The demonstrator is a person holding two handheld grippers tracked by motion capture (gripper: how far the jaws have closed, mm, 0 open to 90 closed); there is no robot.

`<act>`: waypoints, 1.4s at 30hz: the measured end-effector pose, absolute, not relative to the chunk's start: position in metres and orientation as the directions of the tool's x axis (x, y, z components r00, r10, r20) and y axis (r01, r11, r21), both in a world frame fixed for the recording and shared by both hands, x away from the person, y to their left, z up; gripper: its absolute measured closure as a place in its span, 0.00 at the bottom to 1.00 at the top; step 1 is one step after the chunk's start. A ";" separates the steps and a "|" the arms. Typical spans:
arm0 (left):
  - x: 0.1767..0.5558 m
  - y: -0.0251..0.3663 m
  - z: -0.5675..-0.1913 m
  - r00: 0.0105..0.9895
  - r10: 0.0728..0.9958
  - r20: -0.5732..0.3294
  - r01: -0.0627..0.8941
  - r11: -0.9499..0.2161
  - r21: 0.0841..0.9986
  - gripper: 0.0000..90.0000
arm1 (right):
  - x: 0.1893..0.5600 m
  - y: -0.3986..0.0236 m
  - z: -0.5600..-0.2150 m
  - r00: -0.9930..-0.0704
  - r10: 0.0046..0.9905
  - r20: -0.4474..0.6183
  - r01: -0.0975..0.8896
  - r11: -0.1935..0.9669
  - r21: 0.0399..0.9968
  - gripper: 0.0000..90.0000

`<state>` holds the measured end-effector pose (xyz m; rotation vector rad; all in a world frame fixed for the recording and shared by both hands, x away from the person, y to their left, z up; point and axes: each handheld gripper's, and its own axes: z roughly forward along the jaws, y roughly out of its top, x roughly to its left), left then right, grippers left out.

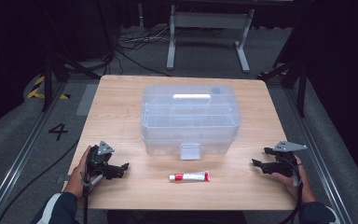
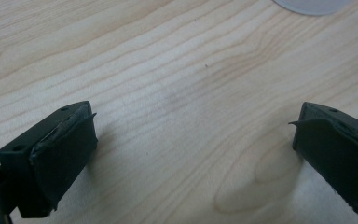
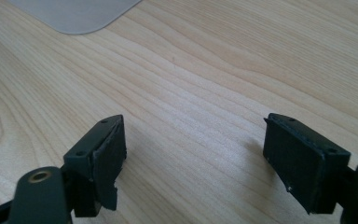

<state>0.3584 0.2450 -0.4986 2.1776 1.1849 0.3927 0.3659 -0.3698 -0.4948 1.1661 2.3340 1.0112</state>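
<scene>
A person holds 2 grippers low over a pale wooden table (image 1: pixel 121 102), 1 near each front corner. The left gripper (image 1: pixel 121 169) sits at the near left, its jaws wide apart with bare wood grain between them, as the left gripper view (image 2: pixel 193 140) confirms; nothing is held. The right gripper (image 1: pixel 257 163) sits at the near right, jaws likewise spread wide over bare table in the right gripper view (image 3: pixel 193 154), gripping nothing. Both point inward toward the middle of the table.

Between them, near the front edge, lies a small white tube (image 1: pixel 189 176) with a red band, flat on its side, cap end toward the left gripper. It is apart from both grippers, somewhat nearer the left one. Just behind the tube stands a clear plastic storage box (image 1: pixel 189 119) with a white handle on its lid and a latch (image 1: pixel 189 151) on its front face, lid down.
</scene>
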 end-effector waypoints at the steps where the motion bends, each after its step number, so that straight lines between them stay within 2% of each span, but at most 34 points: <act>1: 0.359 0.244 -0.499 0.550 0.834 -0.039 0.650 -0.398 0.648 0.00 | 0.366 -0.370 -0.495 -0.606 0.795 0.011 0.552 0.411 0.725 0.23; 16: 0.358 0.247 -0.499 0.547 0.837 -0.032 0.647 -0.398 0.650 0.00 | 0.368 -0.367 -0.492 -0.578 0.816 0.008 0.586 0.408 0.701 0.21; 21: 0.355 0.249 -0.499 0.570 0.821 -0.035 0.635 -0.413 0.653 0.01 | 0.371 -0.367 -0.491 -0.584 0.812 0.012 0.599 0.421 0.681 0.18; 28: 0.357 0.254 -0.498 0.621 0.783 -0.031 0.608 -0.456 0.650 0.01 | 0.372 -0.366 -0.490 -0.570 0.822 0.020 0.603 0.401 0.690 0.20; 36: 0.358 0.254 -0.499 0.625 0.780 -0.032 0.606 -0.459 0.650 0.01 | 0.367 -0.364 -0.472 -0.602 0.798 0.015 0.540 0.393 0.744 0.26; 42: 0.358 0.255 -0.498 0.632 0.774 -0.030 0.603 -0.467 0.647 0.01 | 0.365 -0.358 -0.453 -0.623 0.782 -0.020 0.491 0.410 0.768 0.27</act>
